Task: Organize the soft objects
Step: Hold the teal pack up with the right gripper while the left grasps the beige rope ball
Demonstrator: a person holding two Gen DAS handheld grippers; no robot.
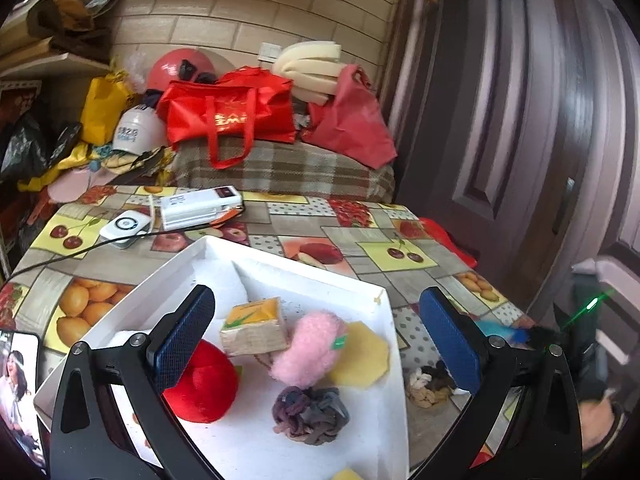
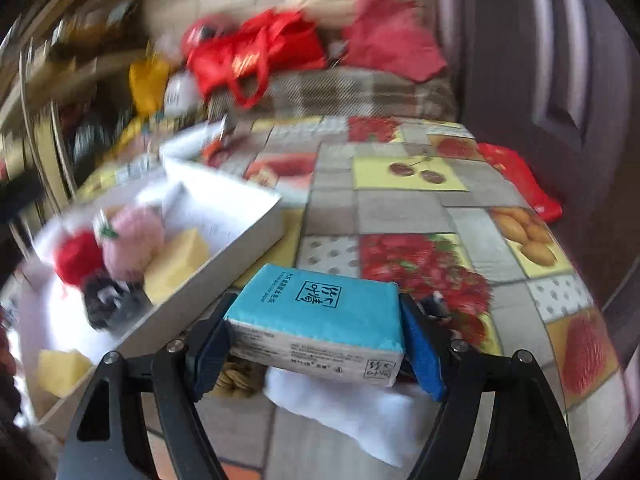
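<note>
A white tray (image 1: 224, 256) sits on the fruit-print tablecloth. In it lie a red plush (image 1: 204, 392), an orange tissue pack (image 1: 256, 326), a pink fluffy ball (image 1: 308, 346), a yellow sponge (image 1: 364, 354) and a dark knitted scrunchie (image 1: 310, 410). My left gripper (image 1: 316, 340) is open above the tray, around none of them. My right gripper (image 2: 316, 344) is shut on a blue tissue pack (image 2: 320, 320), held above the table right of the tray (image 2: 240, 236). A beige braided bundle (image 1: 426, 384) lies on the table right of the tray; it shows under the pack (image 2: 236, 380).
A white cloth (image 2: 352, 416) lies under the right gripper. A power bank (image 1: 200, 206) and a white device with a cable (image 1: 124, 228) lie behind the tray. A phone (image 1: 18, 392) lies at the left edge. Red bags (image 1: 228, 112) and a door (image 1: 520, 120) stand beyond.
</note>
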